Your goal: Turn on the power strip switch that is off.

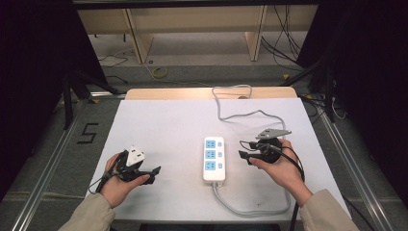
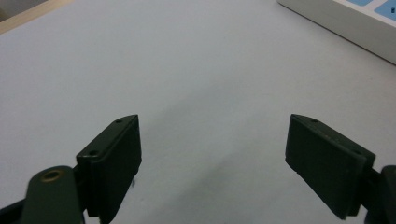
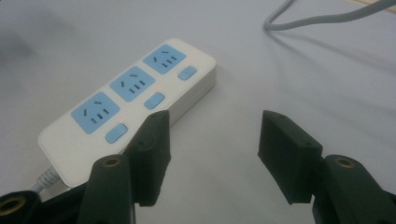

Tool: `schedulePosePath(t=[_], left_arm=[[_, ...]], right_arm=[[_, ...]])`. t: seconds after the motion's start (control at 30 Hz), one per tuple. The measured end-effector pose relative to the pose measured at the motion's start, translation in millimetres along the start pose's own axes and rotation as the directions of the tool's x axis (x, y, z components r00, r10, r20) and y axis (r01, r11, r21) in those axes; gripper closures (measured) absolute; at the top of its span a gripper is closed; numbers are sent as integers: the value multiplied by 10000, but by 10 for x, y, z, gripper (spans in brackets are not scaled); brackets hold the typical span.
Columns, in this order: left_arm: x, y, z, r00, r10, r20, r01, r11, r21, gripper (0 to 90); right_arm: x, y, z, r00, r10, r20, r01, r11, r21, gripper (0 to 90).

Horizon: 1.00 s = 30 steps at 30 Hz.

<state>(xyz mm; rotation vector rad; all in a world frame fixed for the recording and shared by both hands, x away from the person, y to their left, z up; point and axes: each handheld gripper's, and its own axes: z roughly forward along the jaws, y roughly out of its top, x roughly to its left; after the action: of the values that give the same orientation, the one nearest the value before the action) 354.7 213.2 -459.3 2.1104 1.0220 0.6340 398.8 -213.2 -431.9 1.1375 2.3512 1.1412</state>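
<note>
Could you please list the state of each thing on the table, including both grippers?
Power strip: lying flat on the white table, three blue sockets all free, small red lights by its switches appear lit.
Grey cable: attached to the strip, looped on the table and running off its far edge.
Left gripper: jaws open, nothing between them.
Right gripper: jaws open, nothing between them, just beside the strip.
</note>
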Motion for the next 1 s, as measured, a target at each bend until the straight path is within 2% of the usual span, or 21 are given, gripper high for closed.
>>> schedulePosePath(t=[0.37, 0.53, 1.0], left_arm=[[6, -5, -8, 10000, 19, 10, -19, 10000, 44, 182], [2, -4, -6, 10000, 36, 21, -36, 10000, 31, 182], [5, -4, -5, 10000, 22, 26, -22, 10000, 41, 178]], right_arm=[[-70, -202, -159, 9997, 220, 56, -216, 9975, -670, 355], [-85, -319, -233, 9996, 276, 32, -273, 9965, -790, 343], [-99, -417, -320, 9992, 403, 79, -393, 9937, -1046, 335]])
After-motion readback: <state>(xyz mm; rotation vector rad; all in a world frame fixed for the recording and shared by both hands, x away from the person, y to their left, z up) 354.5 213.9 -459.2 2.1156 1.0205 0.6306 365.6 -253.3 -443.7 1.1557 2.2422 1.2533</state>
